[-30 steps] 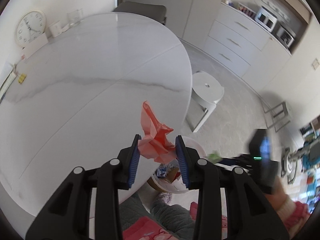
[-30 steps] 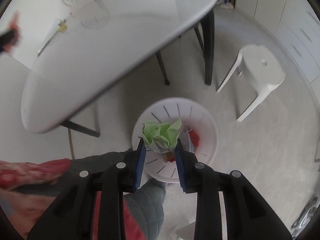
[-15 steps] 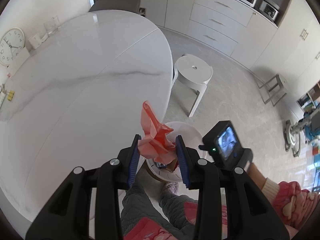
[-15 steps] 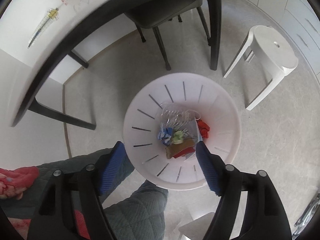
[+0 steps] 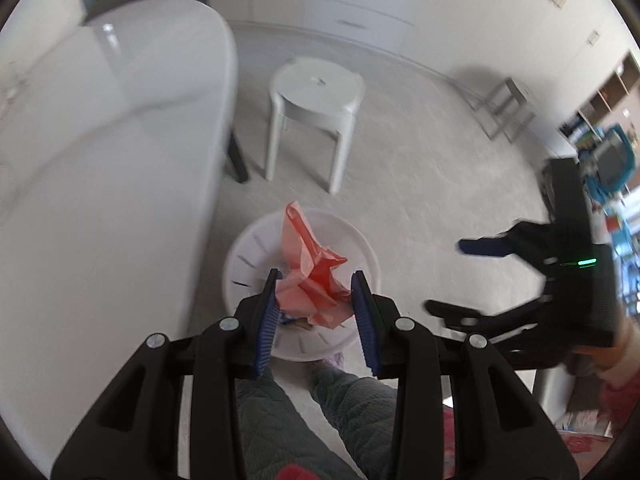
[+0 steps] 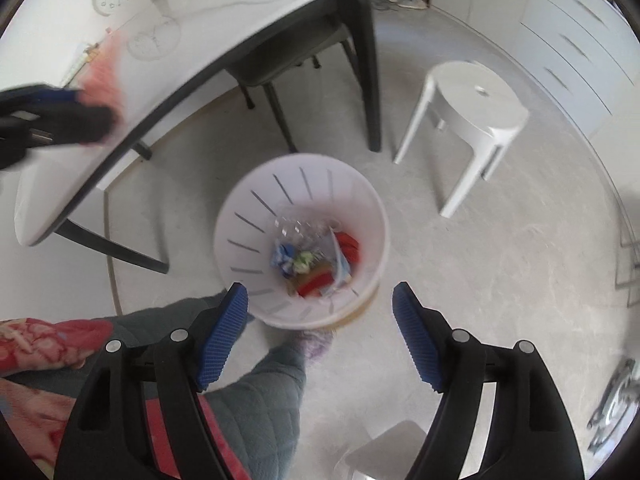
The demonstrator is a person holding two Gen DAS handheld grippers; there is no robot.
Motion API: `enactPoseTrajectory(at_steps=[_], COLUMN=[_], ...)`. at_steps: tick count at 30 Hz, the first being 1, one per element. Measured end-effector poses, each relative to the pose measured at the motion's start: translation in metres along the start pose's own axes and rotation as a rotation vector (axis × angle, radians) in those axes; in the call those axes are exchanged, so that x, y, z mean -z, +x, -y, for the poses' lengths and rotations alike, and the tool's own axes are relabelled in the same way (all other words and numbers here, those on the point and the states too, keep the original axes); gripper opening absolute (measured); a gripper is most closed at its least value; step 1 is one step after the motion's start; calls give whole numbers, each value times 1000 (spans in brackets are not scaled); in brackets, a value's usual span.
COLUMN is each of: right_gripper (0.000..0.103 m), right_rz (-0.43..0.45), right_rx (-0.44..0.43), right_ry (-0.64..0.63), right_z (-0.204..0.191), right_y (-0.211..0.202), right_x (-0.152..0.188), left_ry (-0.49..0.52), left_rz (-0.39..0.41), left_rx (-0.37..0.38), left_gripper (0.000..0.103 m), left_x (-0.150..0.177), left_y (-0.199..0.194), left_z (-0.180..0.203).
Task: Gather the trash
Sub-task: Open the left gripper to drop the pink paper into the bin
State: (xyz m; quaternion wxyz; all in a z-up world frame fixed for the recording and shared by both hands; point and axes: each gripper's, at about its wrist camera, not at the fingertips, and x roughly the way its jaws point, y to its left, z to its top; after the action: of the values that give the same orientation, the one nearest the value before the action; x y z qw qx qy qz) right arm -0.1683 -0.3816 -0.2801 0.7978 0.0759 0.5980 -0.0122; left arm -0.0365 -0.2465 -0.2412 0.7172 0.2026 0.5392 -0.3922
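The left gripper (image 5: 316,300) clamps a crumpled orange wrapper (image 5: 310,280) between its blue pads, directly over the white slotted bin (image 5: 240,256) on the floor. The right gripper (image 6: 320,332) stands spread wide with nothing between its jaws, above the bin's near rim; mixed trash (image 6: 316,260) lies inside. Farther off stand a white stool (image 6: 472,120) and the white table (image 5: 100,160).

In the left wrist view we see the bin (image 5: 362,248) at centre on the floor (image 5: 420,168), the stool (image 5: 316,92) above it, the worktop (image 5: 100,160) filling the left, and the crumpled wrapper (image 5: 312,284) over the bin.
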Motion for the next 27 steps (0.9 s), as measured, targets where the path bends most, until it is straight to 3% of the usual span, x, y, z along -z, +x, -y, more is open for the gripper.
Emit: enactPoseTrajectory(at_steps=[5, 9, 11, 13, 15, 21, 24, 27], right_gripper=[75, 75, 75, 75, 75, 75, 75, 78], right_rz=[-30, -38, -44, -55, -66, -60, -56, -28], right_rx=[23, -6, -13, -18, -22, -35, -16, 17], right_ry=[49, 70, 71, 60, 52, 65, 76, 87], right_z=[13, 13, 12, 8, 5, 7, 14, 24], right_y=[-1, 6, 10, 15, 18, 13, -1, -26], right_x=[16, 19, 19, 17, 16, 13, 15, 16], left_ry=[68, 87, 92, 85, 82, 55, 39, 28], left_rz=[-74, -118, -150, -177, -192, -175, -166, -109], left_rx=[34, 42, 41, 25, 16, 38, 62, 69], left_gripper=[35, 38, 43, 56, 58, 77, 77, 78], left_x=[9, 14, 20, 21, 22, 13, 8, -1], left_y=[71, 117, 137, 153, 162, 145, 123, 87], left_z=[15, 13, 6, -1, -4, 4, 16, 25])
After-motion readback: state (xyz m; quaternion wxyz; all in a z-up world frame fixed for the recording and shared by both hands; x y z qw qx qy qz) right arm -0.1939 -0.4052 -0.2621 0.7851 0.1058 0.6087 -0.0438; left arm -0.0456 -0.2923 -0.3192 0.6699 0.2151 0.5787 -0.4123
